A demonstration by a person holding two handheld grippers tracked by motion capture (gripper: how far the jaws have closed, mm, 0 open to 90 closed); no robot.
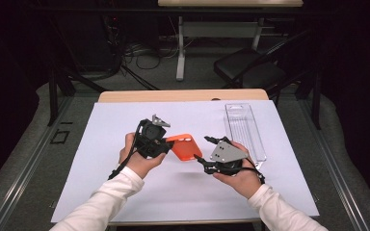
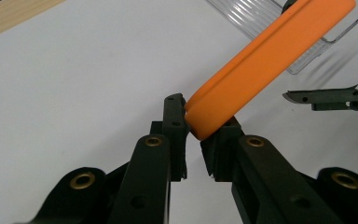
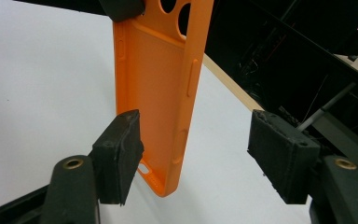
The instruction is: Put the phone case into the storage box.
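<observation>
The left gripper (image 1: 166, 143) pinches only one end of the orange phone case (image 1: 185, 147), held above the table's (image 1: 125, 125) centre. The right gripper (image 1: 203, 150), at its 4 o'clock, stands half open around the other end without pressing, so I think the case can twist or slip out.

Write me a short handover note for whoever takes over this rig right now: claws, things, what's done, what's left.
Left claw: shut on one end of the orange phone case, holding it above the white sheet.
Right claw: open, jaws standing either side of the case's free end, pads not pressing it.
Clear plastic tray: lying on the sheet to the right, beyond the right claw.
Done: case lifted and held out between the hands.
Left: probably a fresh right grip on the case, perhaps then setting it in the tray.
</observation>
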